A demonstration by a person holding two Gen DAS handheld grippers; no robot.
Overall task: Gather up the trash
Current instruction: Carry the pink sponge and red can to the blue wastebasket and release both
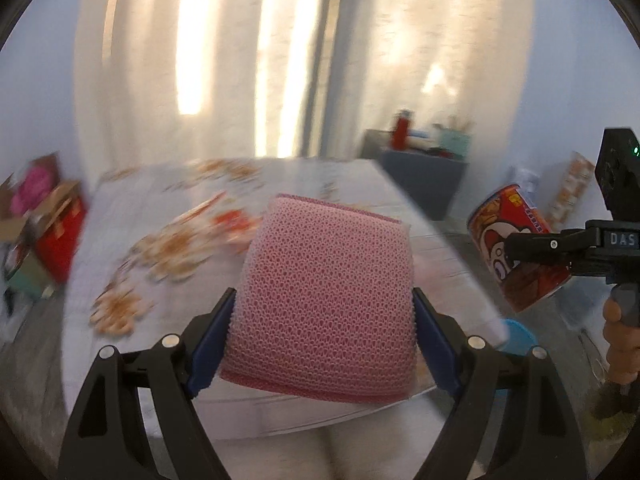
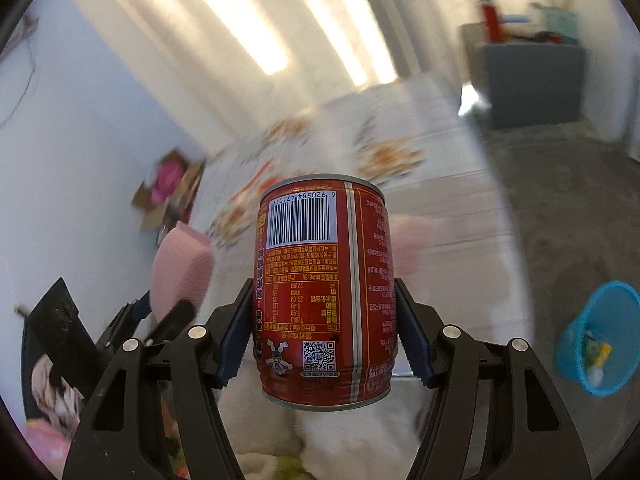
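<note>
My left gripper [image 1: 322, 332] is shut on a pink foam-net sleeve [image 1: 324, 296], held up over the bed. Both blue pads press its sides. My right gripper [image 2: 324, 332] is shut on a red drink can [image 2: 324, 292], upright between the pads, barcode facing the camera. The left wrist view shows that same can [image 1: 516, 248] at the right edge, clamped in the other gripper with a hand below it. The right wrist view shows the pink sleeve [image 2: 182, 276] at the left. A blue mesh trash basket [image 2: 600, 340] stands on the floor at the right, with some scraps inside.
A bed [image 1: 320, 184] with a white floral cover fills the middle. A grey cabinet [image 2: 532, 80] with bottles on top stands by the far wall. An open cardboard box [image 2: 168, 196] with pink stuff lies left of the bed. Grey carpet [image 2: 560, 208] lies between bed and basket.
</note>
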